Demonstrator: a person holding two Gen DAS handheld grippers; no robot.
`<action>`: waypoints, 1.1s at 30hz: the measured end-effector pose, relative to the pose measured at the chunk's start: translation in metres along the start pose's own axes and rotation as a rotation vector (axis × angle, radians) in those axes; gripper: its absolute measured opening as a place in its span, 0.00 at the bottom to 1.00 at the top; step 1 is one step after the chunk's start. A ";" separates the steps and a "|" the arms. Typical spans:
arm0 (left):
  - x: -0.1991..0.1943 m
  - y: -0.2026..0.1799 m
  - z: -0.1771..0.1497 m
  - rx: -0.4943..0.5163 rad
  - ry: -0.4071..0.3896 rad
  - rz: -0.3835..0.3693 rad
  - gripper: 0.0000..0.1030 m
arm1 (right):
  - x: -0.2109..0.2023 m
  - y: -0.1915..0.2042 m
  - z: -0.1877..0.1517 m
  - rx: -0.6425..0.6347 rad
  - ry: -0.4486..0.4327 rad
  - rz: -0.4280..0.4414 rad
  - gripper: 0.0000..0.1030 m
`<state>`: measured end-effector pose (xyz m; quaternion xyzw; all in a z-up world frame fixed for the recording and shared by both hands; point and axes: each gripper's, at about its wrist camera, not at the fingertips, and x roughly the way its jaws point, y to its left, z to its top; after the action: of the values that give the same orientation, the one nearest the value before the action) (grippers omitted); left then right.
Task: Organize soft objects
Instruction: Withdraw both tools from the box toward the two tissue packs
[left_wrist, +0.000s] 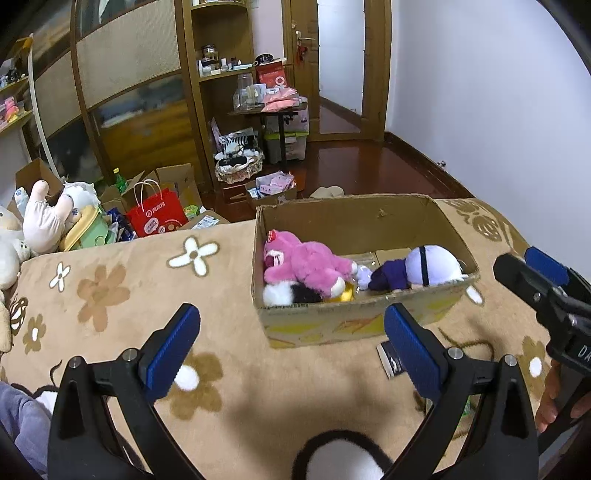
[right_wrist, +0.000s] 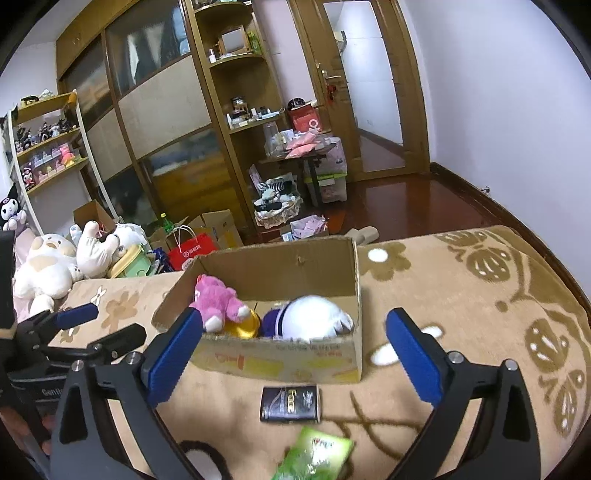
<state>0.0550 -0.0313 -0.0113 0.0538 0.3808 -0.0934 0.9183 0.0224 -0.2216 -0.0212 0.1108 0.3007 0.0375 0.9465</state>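
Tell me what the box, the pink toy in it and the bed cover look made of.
Box: corrugated cardboard, matte brown, with raw bent edges and printed sides.
Pink toy: plush fabric, fuzzy pile, probably stuffed.
Bed cover: seemingly soft short-pile textile, tan with a flower pattern; the exact fibre is unclear.
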 end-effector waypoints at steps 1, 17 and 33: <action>-0.002 0.000 -0.002 -0.004 0.004 -0.005 0.96 | -0.003 0.000 -0.003 0.000 0.005 -0.001 1.00; -0.017 -0.007 -0.027 0.030 0.042 -0.023 0.96 | -0.027 0.006 -0.034 -0.017 0.051 -0.059 1.00; 0.008 -0.002 -0.027 -0.002 0.091 -0.058 0.96 | -0.009 -0.005 -0.048 0.039 0.123 -0.112 1.00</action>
<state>0.0416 -0.0302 -0.0359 0.0457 0.4235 -0.1172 0.8971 -0.0128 -0.2189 -0.0549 0.1100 0.3647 -0.0146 0.9245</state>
